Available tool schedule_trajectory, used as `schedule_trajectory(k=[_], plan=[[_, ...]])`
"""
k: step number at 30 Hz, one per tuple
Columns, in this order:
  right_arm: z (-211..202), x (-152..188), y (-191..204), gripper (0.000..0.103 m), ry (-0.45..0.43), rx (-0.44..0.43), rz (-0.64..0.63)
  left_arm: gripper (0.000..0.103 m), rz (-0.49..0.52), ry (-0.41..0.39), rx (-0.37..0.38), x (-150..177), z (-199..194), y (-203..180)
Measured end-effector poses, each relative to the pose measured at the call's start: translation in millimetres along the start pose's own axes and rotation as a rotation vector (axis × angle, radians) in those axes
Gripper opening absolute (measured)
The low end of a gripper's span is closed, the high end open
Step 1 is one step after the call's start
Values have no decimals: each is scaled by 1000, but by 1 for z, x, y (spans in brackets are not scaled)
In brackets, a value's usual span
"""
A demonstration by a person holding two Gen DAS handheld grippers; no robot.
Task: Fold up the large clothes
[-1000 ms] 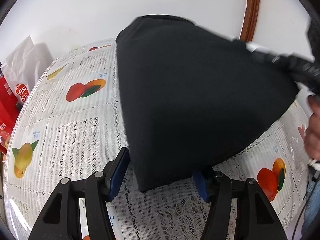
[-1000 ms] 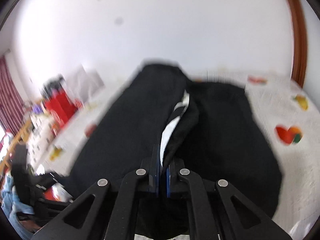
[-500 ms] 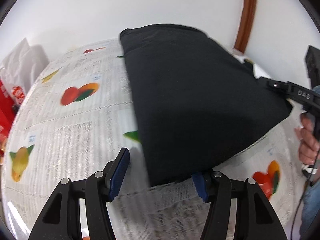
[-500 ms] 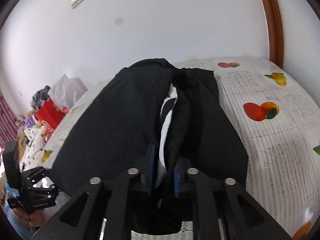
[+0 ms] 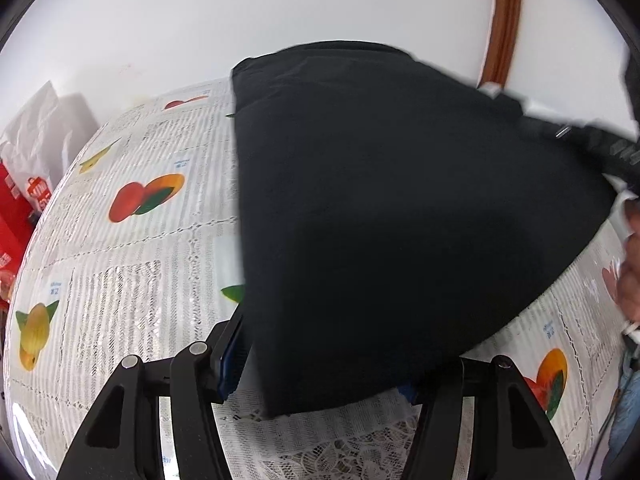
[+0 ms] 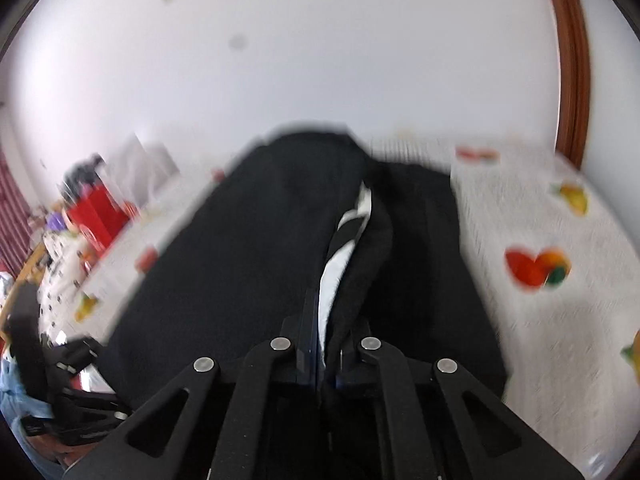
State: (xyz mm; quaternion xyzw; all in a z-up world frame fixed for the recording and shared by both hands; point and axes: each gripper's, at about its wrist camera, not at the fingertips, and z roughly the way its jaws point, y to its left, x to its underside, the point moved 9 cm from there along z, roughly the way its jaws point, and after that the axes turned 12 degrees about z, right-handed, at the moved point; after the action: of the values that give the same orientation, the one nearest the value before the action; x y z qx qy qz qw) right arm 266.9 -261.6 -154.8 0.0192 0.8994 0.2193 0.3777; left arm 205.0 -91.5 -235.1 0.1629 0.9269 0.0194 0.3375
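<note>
A large black garment (image 5: 400,208) lies spread over the fruit-print tablecloth (image 5: 132,264). Its near corner sits between the blue pads of my left gripper (image 5: 320,368), which is open; the cloth edge brushes the left pad (image 5: 230,356). My right gripper (image 6: 326,336) is shut on a bunched fold of the garment (image 6: 248,248), where a white striped lining (image 6: 344,248) shows. In the left wrist view the right gripper (image 5: 592,148) holds the garment's far right corner, blurred. The right wrist view shows the left gripper (image 6: 72,360) at the lower left.
A white plastic bag (image 5: 36,148) and red boxes (image 5: 16,216) stand at the table's left edge. A white wall with a brown door frame (image 5: 502,24) is behind the table. A person's hand (image 5: 628,276) is at the right edge.
The right gripper's jaws stood slightly apart around the fold half a second ago and are shut on it again. Both views have shifted sideways, and the garment's right corner sits higher.
</note>
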Motion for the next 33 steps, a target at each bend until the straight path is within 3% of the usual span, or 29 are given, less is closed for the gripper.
schedule_trajectory(k=[3,5,10,15,17,22,28,33], plan=[[-34,-18,-12,5,-118,-70,71,56,-2,-1,-12,0,0,1],[-42,-17,-29,5,-143,-43,99,56,-2,0,-16,0,0,1],[-21,14,-64,6,-24,100,105,56,-1,-1,-18,-2,1,-1],[-27,27,-78,12,-24,202,66,56,-3,-1,-15,0,-1,-2],[-32,29,-81,15,-18,210,69,56,-3,1,-15,0,-2,-2],[-58,38,-88,39,-8,244,64,56,-1,0,-10,3,0,2],[-91,62,-96,44,30,249,54,55,-21,-14,28,9,-8,4],[-92,87,-94,44,86,229,46,41,-47,-39,99,14,-18,1]])
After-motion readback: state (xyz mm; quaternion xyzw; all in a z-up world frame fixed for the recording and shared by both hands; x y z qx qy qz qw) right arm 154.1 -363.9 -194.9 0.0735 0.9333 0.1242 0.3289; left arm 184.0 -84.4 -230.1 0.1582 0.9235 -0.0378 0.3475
